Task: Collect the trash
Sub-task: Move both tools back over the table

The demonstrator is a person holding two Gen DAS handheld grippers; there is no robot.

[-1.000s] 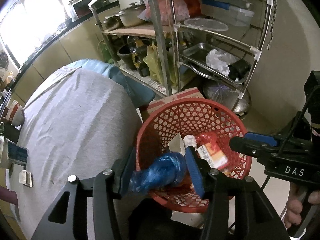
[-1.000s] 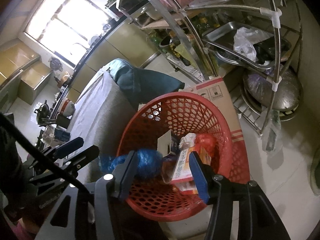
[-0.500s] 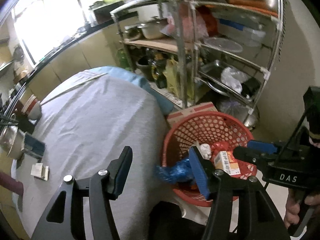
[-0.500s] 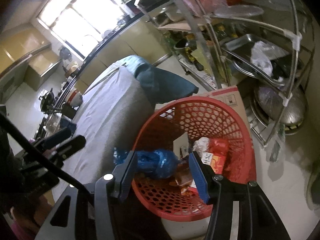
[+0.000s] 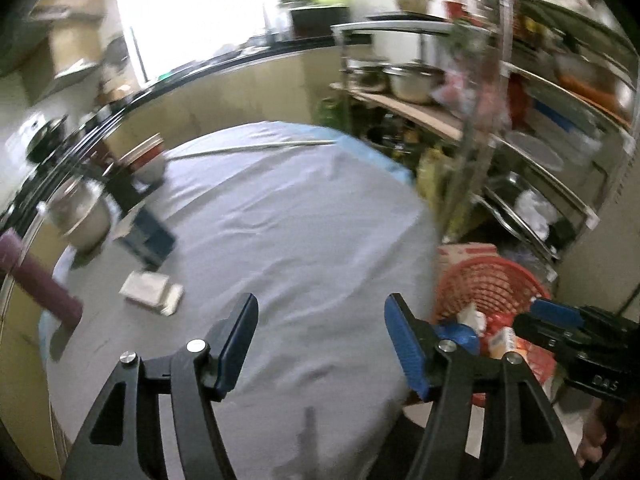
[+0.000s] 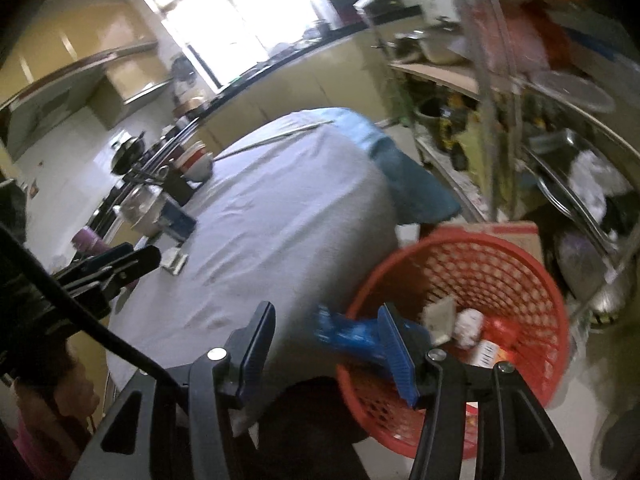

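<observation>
The red mesh basket (image 6: 516,276) stands on the floor beside the table; it also shows in the left wrist view (image 5: 488,280). A crumpled blue plastic bag (image 6: 348,334) hangs over its near rim, with a small carton (image 6: 486,354) and other wrappers inside. A small white box (image 5: 150,290) lies on the grey tablecloth (image 5: 288,240). My left gripper (image 5: 320,340) is open and empty above the table. My right gripper (image 6: 326,342) is open and empty by the basket's left rim.
A dark blue box (image 5: 154,236), a steel pot (image 5: 82,210), bowls (image 5: 146,160) and a purple cylinder (image 5: 40,280) stand at the table's left edge. A metal rack (image 6: 560,120) with pots and trays stands behind the basket. A cardboard box (image 6: 516,230) sits behind it.
My left gripper has let go of the blue bag, which now rests on the basket rim, and swung left over the table. The right gripper has also turned left. Both views are blurred.
</observation>
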